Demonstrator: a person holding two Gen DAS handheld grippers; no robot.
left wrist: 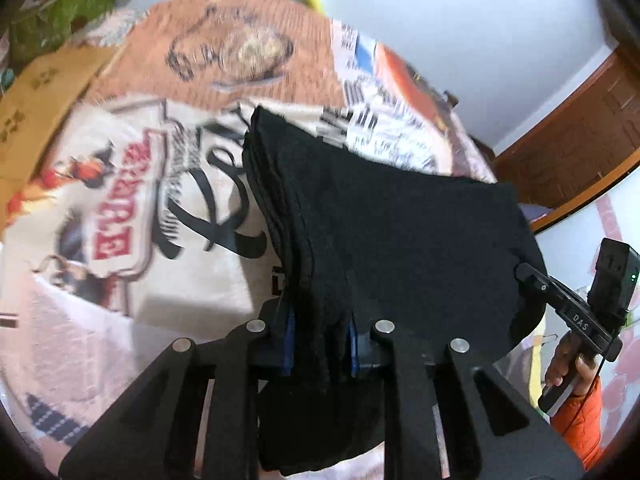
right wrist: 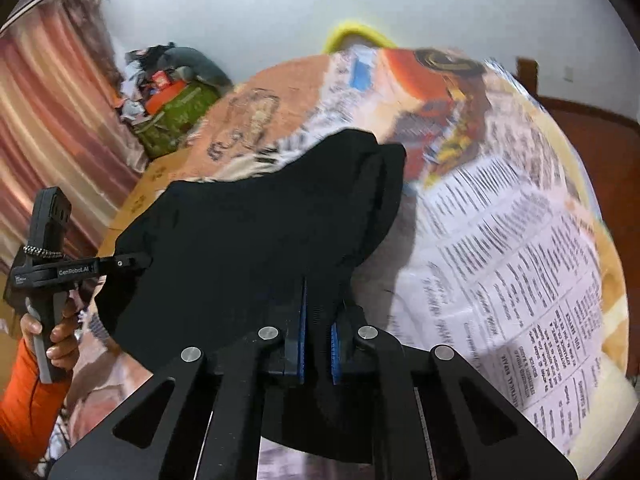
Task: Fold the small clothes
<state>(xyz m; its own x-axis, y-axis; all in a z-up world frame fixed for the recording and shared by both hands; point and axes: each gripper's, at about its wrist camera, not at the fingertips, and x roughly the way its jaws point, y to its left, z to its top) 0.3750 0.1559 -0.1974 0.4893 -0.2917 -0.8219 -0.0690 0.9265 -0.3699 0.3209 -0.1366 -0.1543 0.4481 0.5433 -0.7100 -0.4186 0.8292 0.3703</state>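
A black garment [left wrist: 400, 232] hangs stretched between my two grippers above a printed blanket [left wrist: 140, 184]. My left gripper [left wrist: 320, 344] is shut on one edge of it, cloth bunched between the blue pads. My right gripper [right wrist: 317, 344] is shut on the other edge of the black garment [right wrist: 248, 240]. The right gripper also shows in the left wrist view [left wrist: 524, 270], its tip on the cloth's right edge. The left gripper also shows in the right wrist view [right wrist: 140, 259], at the cloth's left edge. The far part of the garment droops in folds.
The blanket [right wrist: 500, 220] with printed text and pictures covers the surface below. A cardboard box [left wrist: 44, 96] and a green bag [right wrist: 176, 116] of clutter lie at the far left. A striped curtain [right wrist: 52, 120] hangs left; a wooden door [left wrist: 580, 136] is at right.
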